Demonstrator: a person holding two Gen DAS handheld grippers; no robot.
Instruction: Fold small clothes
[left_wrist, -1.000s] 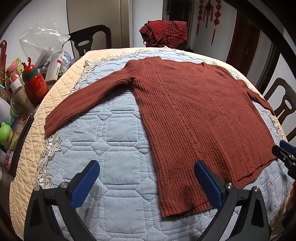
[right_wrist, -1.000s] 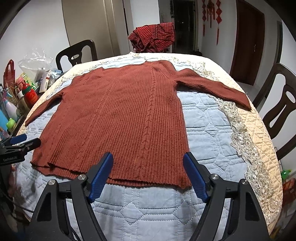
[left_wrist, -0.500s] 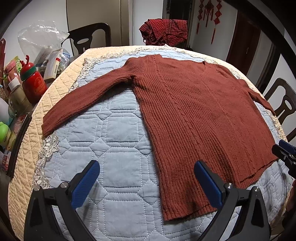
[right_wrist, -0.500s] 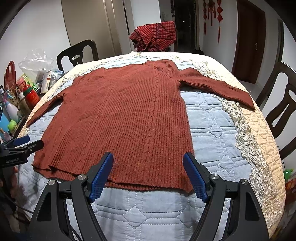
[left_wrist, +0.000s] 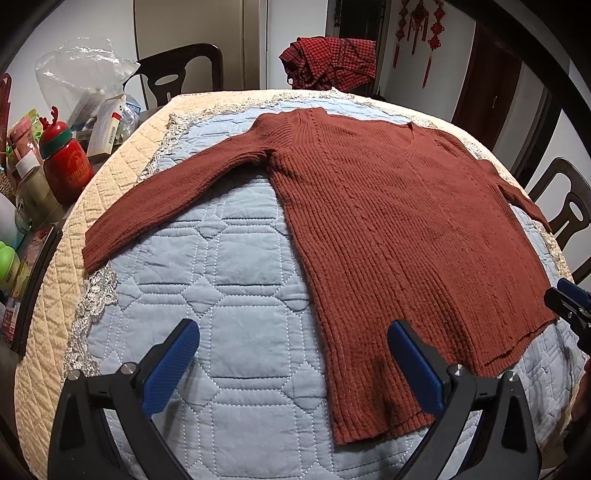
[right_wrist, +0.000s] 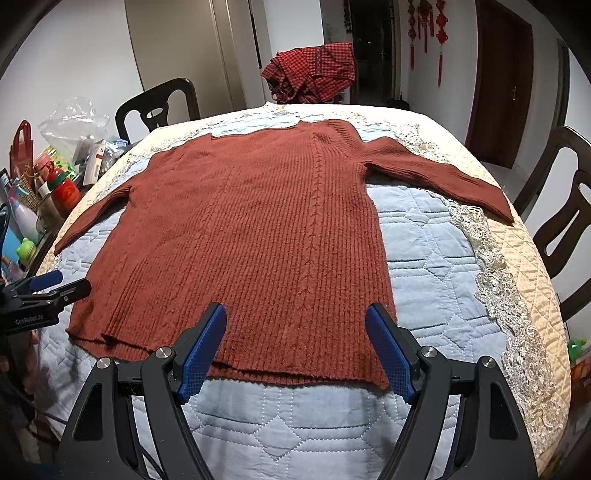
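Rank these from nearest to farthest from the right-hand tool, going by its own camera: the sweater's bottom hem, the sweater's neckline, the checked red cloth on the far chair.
1. Bottom hem of the sweater: right at the open right tool, between its tips.
2. Neckline: across the table, at the sweater's far end.
3. Checked red cloth: beyond the table's far edge, draped on a chair.

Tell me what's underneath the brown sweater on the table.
The brown sweater lies flat on a light blue quilted cover with a beige quilted border. The table beneath is entirely covered, so it can't be seen.
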